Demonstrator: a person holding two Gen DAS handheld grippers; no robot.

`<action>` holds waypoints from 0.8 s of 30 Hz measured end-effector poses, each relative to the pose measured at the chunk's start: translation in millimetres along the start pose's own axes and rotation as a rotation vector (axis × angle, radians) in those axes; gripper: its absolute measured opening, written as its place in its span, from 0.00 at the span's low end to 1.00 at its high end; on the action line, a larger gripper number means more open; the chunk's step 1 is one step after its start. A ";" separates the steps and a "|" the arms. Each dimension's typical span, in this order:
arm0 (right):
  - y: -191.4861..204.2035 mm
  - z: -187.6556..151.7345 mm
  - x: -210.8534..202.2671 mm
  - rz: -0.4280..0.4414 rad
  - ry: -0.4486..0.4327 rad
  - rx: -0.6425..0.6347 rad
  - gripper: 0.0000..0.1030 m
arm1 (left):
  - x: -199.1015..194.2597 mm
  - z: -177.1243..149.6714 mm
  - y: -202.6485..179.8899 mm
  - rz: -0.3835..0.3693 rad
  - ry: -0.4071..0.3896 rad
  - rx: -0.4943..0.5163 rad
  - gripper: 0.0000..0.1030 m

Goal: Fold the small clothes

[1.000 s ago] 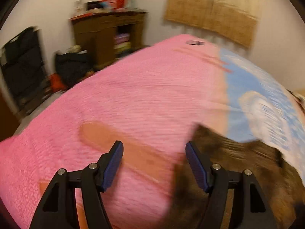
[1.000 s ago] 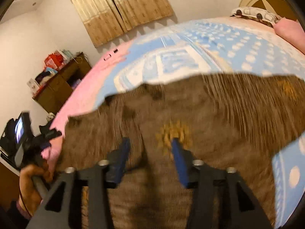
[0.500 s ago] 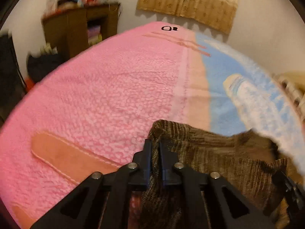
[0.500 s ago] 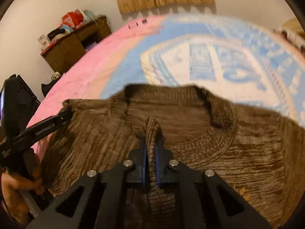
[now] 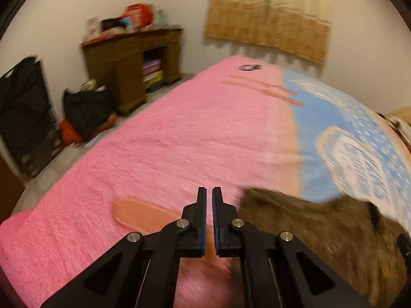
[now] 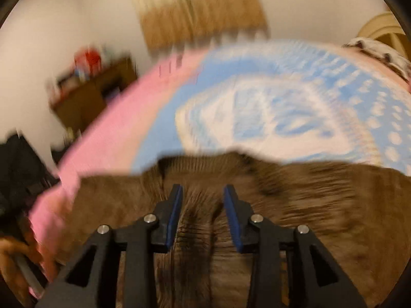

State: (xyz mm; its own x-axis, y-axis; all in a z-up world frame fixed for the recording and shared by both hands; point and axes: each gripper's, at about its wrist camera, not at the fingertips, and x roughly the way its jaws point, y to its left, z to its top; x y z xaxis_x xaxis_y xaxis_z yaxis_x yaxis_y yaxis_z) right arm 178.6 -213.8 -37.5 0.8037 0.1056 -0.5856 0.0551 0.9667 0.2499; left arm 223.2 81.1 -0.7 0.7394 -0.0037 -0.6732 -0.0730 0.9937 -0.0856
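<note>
Since a moment ago, left gripper let go and hangs clenched empty while right gripper is opening over the brown sweater, seemingly released; regrip at its edges.

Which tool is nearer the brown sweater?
Right. The right tool sits over the brown sweater, jaws opening, a fold between them. The left tool is shut, empty, over pink blanket beside it.

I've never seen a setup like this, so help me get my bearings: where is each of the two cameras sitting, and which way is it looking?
Left wrist view: sits on the left gripper, looking along its shut, empty fingers across the pink blanket toward a wooden desk.
Right wrist view: sits on the right gripper, whose jaws are opening over the brown sweater; a hand shows at lower left.
Both views share the sweater, blanket, desk and curtain.
</note>
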 end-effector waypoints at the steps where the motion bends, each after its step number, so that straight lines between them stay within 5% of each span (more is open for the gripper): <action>1: -2.4 -5.6 -19.3 -0.023 -0.033 -0.003 0.37 | -2.9 -9.4 -6.3 -0.031 0.014 0.027 0.04; 5: 11.8 -40.9 -40.2 0.040 0.054 -0.095 0.37 | 17.9 -59.4 -9.8 0.051 0.136 0.076 0.05; 7: 25.3 -59.9 -31.9 0.032 0.122 -0.211 0.34 | 7.8 -69.5 5.9 0.091 0.093 0.061 0.05; 11: 12.6 -80.3 -24.3 -0.031 0.205 -0.231 0.32 | -6.2 -68.2 56.3 0.226 0.119 -0.088 0.05; 14: -7.0 -71.5 -42.4 -0.060 0.186 -0.157 0.33 | -17.6 -58.9 68.2 0.170 0.112 -0.196 0.05; 21: 5.9 -46.1 -52.7 -0.027 0.094 -0.139 0.34 | -21.1 -44.8 -15.1 -0.041 0.056 -0.011 0.05; 24: 20.0 -46.5 -33.6 -0.063 0.092 -0.129 0.32 | 5.5 -59.9 -39.9 0.017 0.123 0.029 0.05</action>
State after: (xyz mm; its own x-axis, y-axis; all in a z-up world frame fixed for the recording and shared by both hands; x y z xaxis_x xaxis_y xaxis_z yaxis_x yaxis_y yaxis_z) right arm 125.2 -187.2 -48.7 0.7432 0.0591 -0.6665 0.0222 0.9934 0.1128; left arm 190.1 34.7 -45.0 0.6501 0.0011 -0.7598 -0.0640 0.9965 -0.0533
